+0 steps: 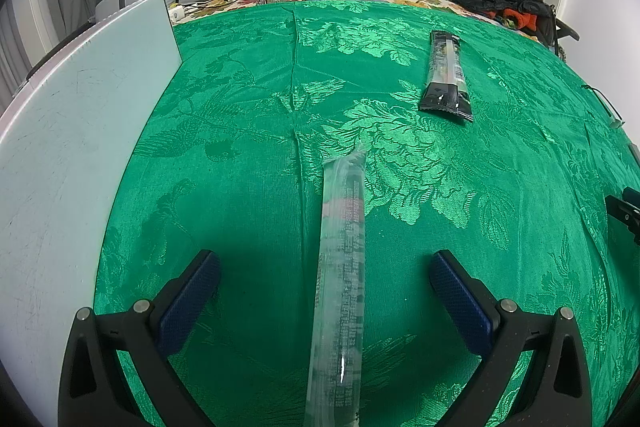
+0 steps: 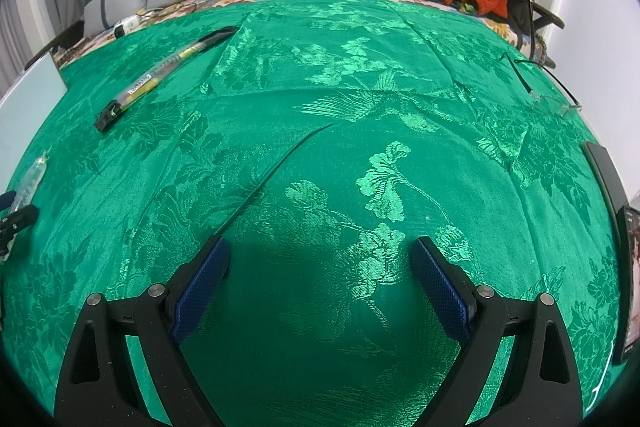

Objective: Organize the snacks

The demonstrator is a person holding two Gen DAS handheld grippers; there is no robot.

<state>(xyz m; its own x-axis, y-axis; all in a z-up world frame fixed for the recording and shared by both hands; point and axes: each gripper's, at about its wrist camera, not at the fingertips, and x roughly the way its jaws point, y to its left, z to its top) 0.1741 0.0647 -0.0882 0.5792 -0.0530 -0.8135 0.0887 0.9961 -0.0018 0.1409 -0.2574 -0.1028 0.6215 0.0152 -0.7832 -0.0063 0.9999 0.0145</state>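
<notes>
While both tools stand idle over the green cloth, the sorting looks barely begun, judged from how the snacks lie.

White board: a pale flat panel [image 1: 80, 155] lies at the far left of the bed, touching the edge of the green cloth [image 1: 248, 211]; nothing rests on it, and I cannot tell whether it is the place meant for the snacks.

Clear snack stick: a long transparent packet [image 1: 340, 287] with dark print lies on the cloth, running away from the left wrist camera, right between the two fingers of the left gripper [image 1: 325, 291].

Left gripper: jaws spread wide, one blue pad on each side of the clear packet and neither touching it; it grips nothing.

Dark snack stick: a black packet [image 1: 446, 77] with a clear window lies farther up the cloth and to the right, well apart from the clear one; in the right wrist view it shows as a long thin pack [image 2: 160, 75] at upper left.

Right gripper: the right gripper [image 2: 320, 279] is spread wide over bare cloth, empty, with no snack near its pads.

Done so far: as far as I can judge, nothing is grouped; the two packets lie separate and at different angles.

Left to do: likely closing on the clear packet, moving it, then dealing with the dark one.

Right edge: glasses [image 2: 552, 99] and a dark device [image 2: 608, 179] lie on the cloth, apart from the snacks.
</notes>
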